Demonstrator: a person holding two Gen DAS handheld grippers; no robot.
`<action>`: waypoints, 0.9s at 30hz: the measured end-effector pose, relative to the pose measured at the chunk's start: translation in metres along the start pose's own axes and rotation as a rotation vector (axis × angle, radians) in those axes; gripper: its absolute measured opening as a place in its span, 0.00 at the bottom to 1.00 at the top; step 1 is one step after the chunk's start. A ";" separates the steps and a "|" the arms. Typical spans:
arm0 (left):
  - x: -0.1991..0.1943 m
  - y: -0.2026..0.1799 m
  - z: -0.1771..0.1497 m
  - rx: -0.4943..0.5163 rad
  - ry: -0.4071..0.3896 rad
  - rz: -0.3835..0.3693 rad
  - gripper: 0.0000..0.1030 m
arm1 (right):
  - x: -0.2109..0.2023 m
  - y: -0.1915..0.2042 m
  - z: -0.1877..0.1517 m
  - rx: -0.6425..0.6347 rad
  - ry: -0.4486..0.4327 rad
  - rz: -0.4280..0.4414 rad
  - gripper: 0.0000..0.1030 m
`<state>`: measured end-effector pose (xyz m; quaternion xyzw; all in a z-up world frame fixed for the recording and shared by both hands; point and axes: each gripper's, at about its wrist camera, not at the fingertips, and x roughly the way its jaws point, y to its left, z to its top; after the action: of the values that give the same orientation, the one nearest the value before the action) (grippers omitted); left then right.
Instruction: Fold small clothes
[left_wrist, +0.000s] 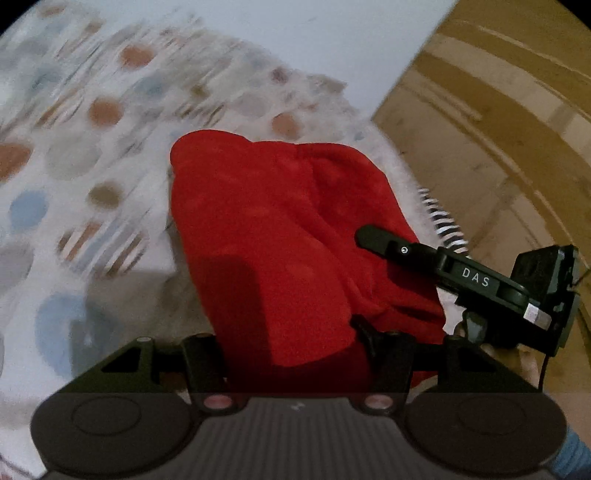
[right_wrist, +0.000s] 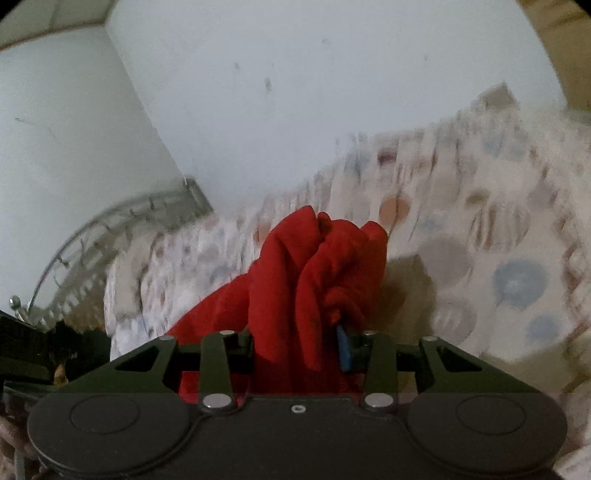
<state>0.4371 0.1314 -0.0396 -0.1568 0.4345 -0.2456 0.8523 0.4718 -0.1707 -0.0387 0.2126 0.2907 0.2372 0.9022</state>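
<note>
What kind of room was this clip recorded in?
Probably a bedroom at home: a soft bed sheet printed with blue and brown dots, plain pale painted walls, and a red fleece garment lying on the sheet.

Soft matt red cloth (left_wrist: 280, 236), printed cotton bedsheet (left_wrist: 74, 155)
</note>
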 end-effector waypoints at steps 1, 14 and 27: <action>0.002 0.012 -0.005 -0.023 0.008 -0.007 0.64 | 0.009 0.000 -0.006 -0.009 0.030 -0.020 0.42; 0.001 0.018 -0.035 0.026 -0.071 -0.015 0.81 | 0.000 -0.019 -0.038 -0.035 0.055 -0.157 0.63; -0.041 -0.016 -0.034 0.005 -0.157 0.285 0.99 | -0.034 0.021 -0.034 -0.151 -0.007 -0.255 0.83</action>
<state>0.3840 0.1389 -0.0236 -0.1101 0.3839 -0.1103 0.9101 0.4193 -0.1648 -0.0389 0.1064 0.2934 0.1410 0.9395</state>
